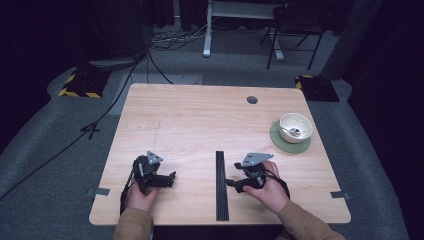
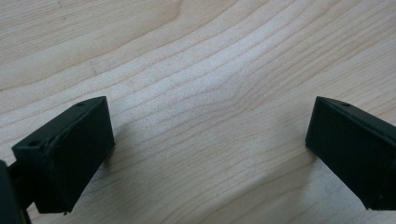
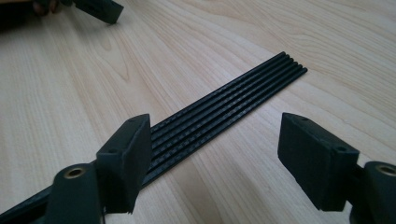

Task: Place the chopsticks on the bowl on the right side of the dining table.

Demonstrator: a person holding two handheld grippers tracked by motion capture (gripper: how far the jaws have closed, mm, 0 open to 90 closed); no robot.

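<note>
Your left gripper (image 2: pixel 210 154) and right gripper (image 3: pixel 212 158) both rest wide open and empty on the pale, grained wooden table (image 1: pixel 200 115). Between them lies a flat black ridged strip (image 1: pixel 220 185). Farther right, a cream bowl (image 1: pixel 295 127) holding a spoon (image 1: pixel 289 129) sits on a round green mat (image 1: pixel 290 141).

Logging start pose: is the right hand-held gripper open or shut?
Open. The right hand-held gripper has its jaws wide apart, nothing between them, over the black ribbed strip.
</note>
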